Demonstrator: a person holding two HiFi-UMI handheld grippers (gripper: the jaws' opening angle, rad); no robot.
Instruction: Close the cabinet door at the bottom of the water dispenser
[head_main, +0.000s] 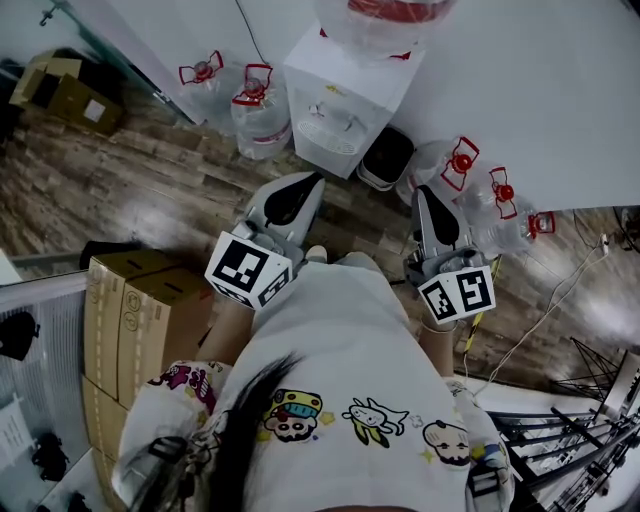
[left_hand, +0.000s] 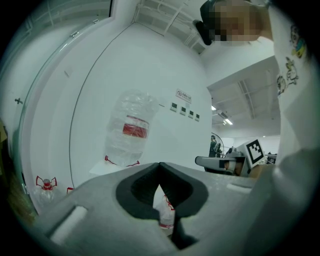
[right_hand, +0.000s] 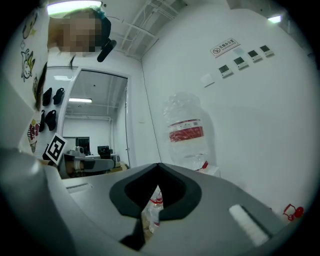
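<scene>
Left gripper (head_main: 312, 182) and right gripper (head_main: 424, 192) both have jaws fully together, nothing held, pointing level at the white box-shaped water dispenser (head_main: 340, 95) against the wall, not touching it. Its bottom cabinet door can't be made out. Clear plastic water jugs (head_main: 260, 115) stand beside it.

**A:** Head view: bright, even, diffuse light. The white wall (head_main: 560, 90) runs close to clipping. The wooden floor (head_main: 150, 190) has a soft sheen and its shadows are faint.

**B:** Sharpness?

**A:** The water dispenser (head_main: 335, 80) near centre is crisp. The bottle (head_main: 385, 20) at the top edge is smeared, and the hair (head_main: 245, 430) at the bottom is out of focus.

**B:** Gripper views?

**A:** Both are fisheye, with black vignetted corners and straight lines bowed near the rim. They look dimmer and greyer. A ceiling strip light (right_hand: 75, 7) is blown out at top left of the right gripper view. Small ceiling lamps (left_hand: 227, 121) glare in the left gripper view. The near foreground is soft in both.
</scene>
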